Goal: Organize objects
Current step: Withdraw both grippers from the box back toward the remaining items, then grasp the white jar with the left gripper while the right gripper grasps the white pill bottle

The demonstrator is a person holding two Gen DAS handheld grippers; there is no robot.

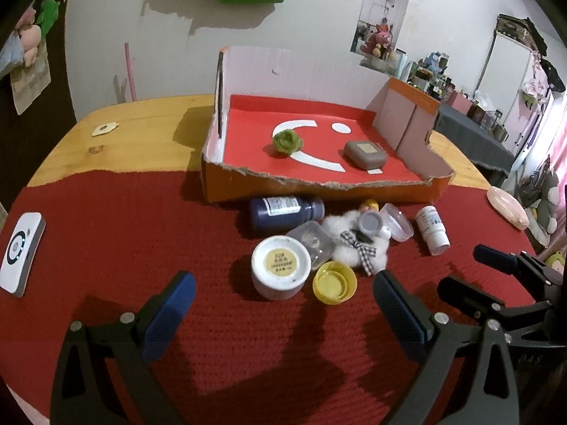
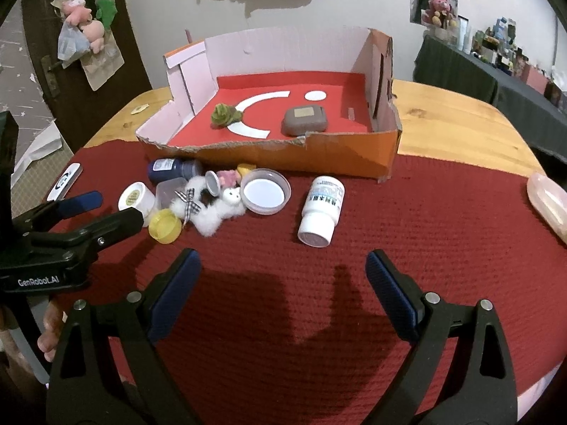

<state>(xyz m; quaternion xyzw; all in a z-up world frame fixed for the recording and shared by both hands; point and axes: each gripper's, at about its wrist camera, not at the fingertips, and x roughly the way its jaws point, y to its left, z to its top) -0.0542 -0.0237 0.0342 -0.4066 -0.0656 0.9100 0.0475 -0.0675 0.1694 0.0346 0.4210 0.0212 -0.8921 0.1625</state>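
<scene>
An orange cardboard box (image 1: 312,191) (image 2: 340,156) with a red floor holds a green fuzzy ball (image 1: 286,141) (image 2: 224,113) and a grey case (image 1: 365,154) (image 2: 304,120). In front of it lies a pile: a dark blue bottle (image 1: 283,210) (image 2: 173,170), a white jar (image 1: 280,267) (image 2: 134,198), a yellow cap (image 1: 333,282) (image 2: 163,226), a white plush with a checked bow (image 1: 358,244) (image 2: 212,212) and a clear lid (image 2: 265,191). A white pill bottle (image 1: 433,228) (image 2: 320,209) lies apart on its side. My left gripper (image 1: 283,294) is open just short of the jar and cap. My right gripper (image 2: 283,265) is open, empty, near the pill bottle.
A red knitted mat (image 1: 141,233) (image 2: 407,219) covers the near part of the wooden table (image 1: 134,124) (image 2: 460,120). A white device (image 1: 21,251) (image 2: 65,180) lies at the left edge, a pink translucent thing (image 1: 508,207) (image 2: 547,205) at the right edge. Shelves and a dark table stand beyond.
</scene>
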